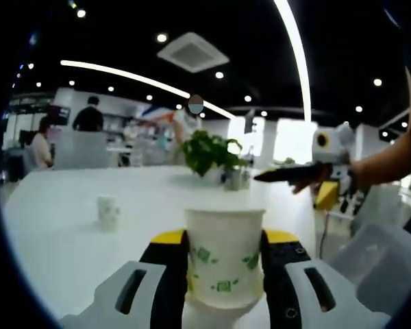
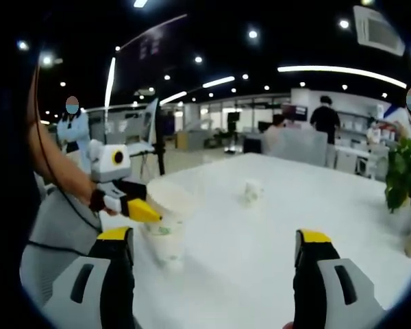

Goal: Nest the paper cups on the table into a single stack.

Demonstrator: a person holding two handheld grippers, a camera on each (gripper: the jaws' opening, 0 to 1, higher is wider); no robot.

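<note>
the left claw [image 1: 225, 264] is pinching a white paper cup with green marks [image 1: 225, 257], one jaw pressed on each side of it, and holds it upright at 6 o'clock in the left gripper view. in the right gripper view that same cup [image 2: 166, 229] is a blurry shape at about 8 o'clock, with the left claw's yellow tip touching its rim. the right claw [image 2: 216, 274] is spread wide with nothing between its jaws, and it looks out over the white surface [image 2: 260, 233]. in the left gripper view it also shows at 3 o'clock [image 1: 274, 175], held up in the air by a person's hand. a second small paper cup [image 1: 107, 212] stands alone on the surface at about 9 o'clock in the left gripper view, well apart from the held cup. in the right gripper view it sits near the middle [image 2: 252, 190]. a green potted plant [image 1: 209, 154] stands further back on the surface. no cup looks nested yet, so i think the job is near its start. the held cup could get crushed if the claw squeezes too hard, because paper bends easily. it could also slip out if the squeeze is too soft. the small cup is light, so a bump from a jaw could tip it over or push it away.
</note>
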